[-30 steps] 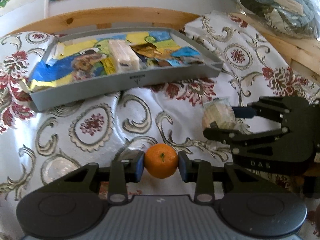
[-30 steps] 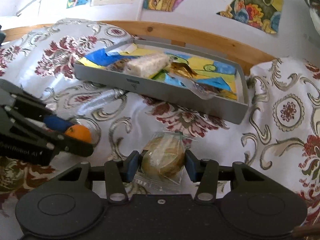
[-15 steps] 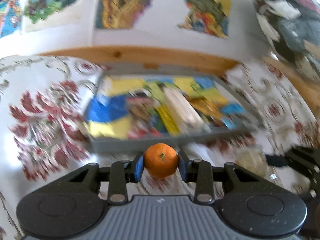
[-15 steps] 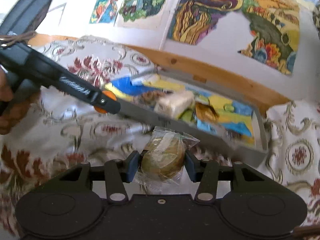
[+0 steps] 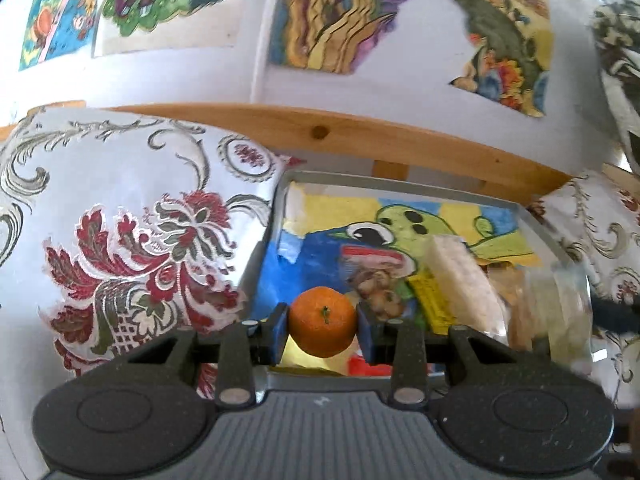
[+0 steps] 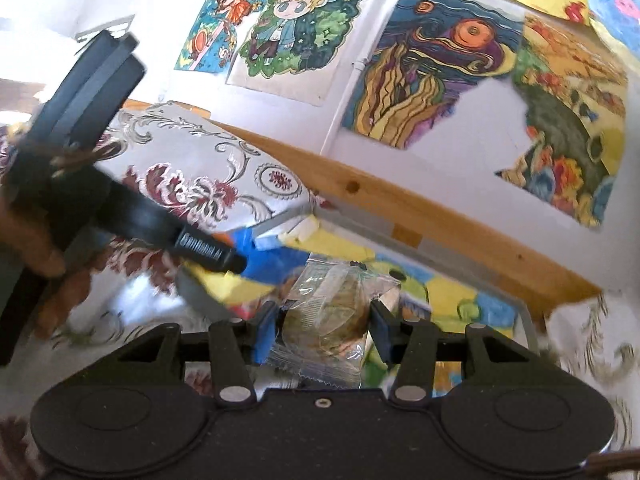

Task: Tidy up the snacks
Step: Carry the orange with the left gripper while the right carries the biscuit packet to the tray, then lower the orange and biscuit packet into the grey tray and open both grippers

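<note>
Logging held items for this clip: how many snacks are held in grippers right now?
2. The mandarin is in the left gripper; the wrapped cookie is in the right gripper, both over the tray.

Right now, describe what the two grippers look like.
Left gripper: dark grey ribbed body, two round discs, black linkage arms with silver pins, blue pads on the jaws. Right gripper: same build with a smooth black body. Seen from the right wrist, the left one carries white lettering, too blurred to read.

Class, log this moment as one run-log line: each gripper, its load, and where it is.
left gripper: shut on mandarin, over grey tray | right gripper: shut on wrapped cookie, over tray
</note>
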